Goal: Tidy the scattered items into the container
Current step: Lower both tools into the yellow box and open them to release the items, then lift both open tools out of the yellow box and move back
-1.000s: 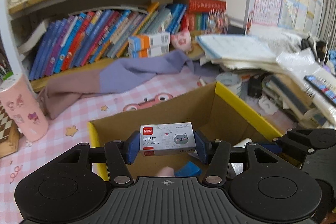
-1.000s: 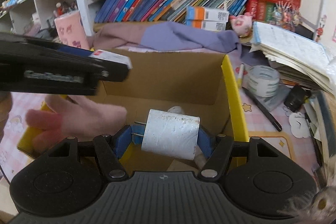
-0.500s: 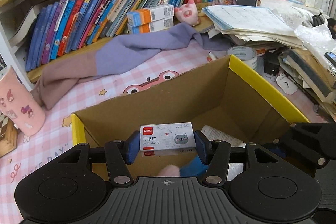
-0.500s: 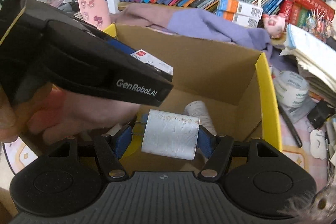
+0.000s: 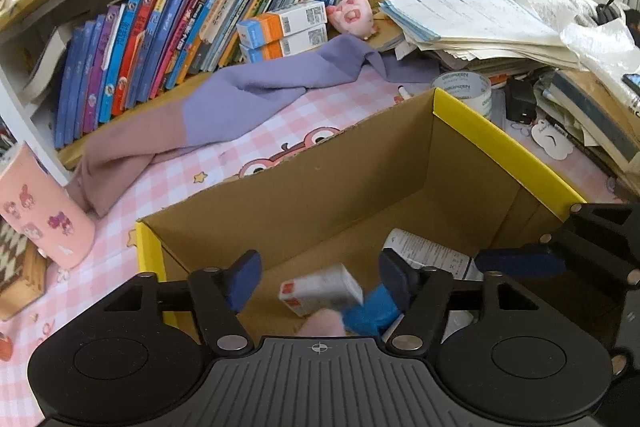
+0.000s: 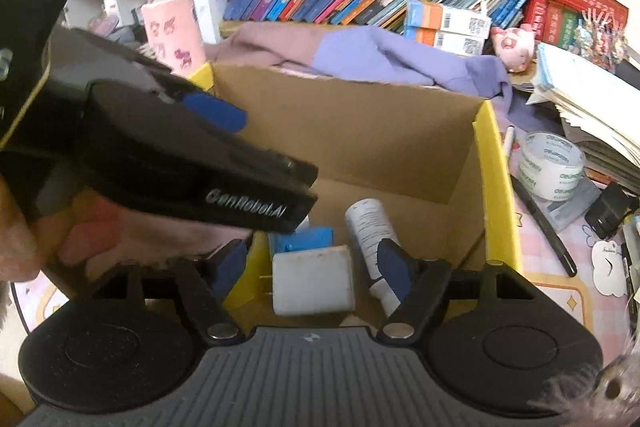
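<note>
Staple box [image 5: 320, 290] out of the left tongs [image 5: 318, 277] since a second ago: then clamped between the blue pads, now loose, tilted and blurred, dropping into the cardboard box [image 5: 496, 143]. Left jaws just been opening, standing apart, nothing pressed by them. Same on the other side: white charger [image 6: 313, 279] clear of the right tongs [image 6: 310, 269], whose jaws have likewise just been opening, a gap showing at each pad.

Both items now inside the box walls, over the bottom, beside a white tube [image 6: 370, 227] and a blue packet [image 6: 304, 239].

Possible trouble from here: both tongs crowded over one opening, so a knock between them likely on withdrawal; the staple box landing on a corner and popping open; a pad catching the charger's prongs on the way up and dragging it back out; a shove on the light box skidding it across the checked worktop [image 5: 168, 179].

Count: two tongs, one cardboard box, four items visible in it. Still outside: one tape roll [image 6: 552, 163], one black pen [image 6: 544, 223].
</note>
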The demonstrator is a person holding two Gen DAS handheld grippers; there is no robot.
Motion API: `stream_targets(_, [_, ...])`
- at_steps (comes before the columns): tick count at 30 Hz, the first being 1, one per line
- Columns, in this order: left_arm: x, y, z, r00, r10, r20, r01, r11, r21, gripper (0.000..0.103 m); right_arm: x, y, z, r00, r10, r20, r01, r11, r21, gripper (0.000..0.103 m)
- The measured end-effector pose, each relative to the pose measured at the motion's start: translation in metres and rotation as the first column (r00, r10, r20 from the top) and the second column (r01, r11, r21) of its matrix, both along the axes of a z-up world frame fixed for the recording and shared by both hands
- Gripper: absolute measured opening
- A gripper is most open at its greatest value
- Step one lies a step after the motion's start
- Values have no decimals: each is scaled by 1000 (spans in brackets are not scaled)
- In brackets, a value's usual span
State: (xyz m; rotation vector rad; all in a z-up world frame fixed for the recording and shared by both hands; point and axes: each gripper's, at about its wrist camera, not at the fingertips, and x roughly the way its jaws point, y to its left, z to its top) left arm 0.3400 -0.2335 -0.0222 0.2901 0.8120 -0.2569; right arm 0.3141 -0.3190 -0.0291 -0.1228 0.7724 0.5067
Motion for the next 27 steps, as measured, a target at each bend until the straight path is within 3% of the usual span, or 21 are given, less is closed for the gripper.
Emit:
stream_targets(4, [-9,0,5,1000,18,21,-17,1000,-11,78,-8,-2,4,1000,13,24,-13,1000,7,71])
stream_targets(14, [-42,13,33,987,110,121,-100,992,-82,86,-27,-9,18,996,-10,86,9,1000,18,71])
stream_targets(27, [-108,52,67,926,246,286,-209,966,-155,94,-72,-13,48,960,-134,246,130,991,34,71])
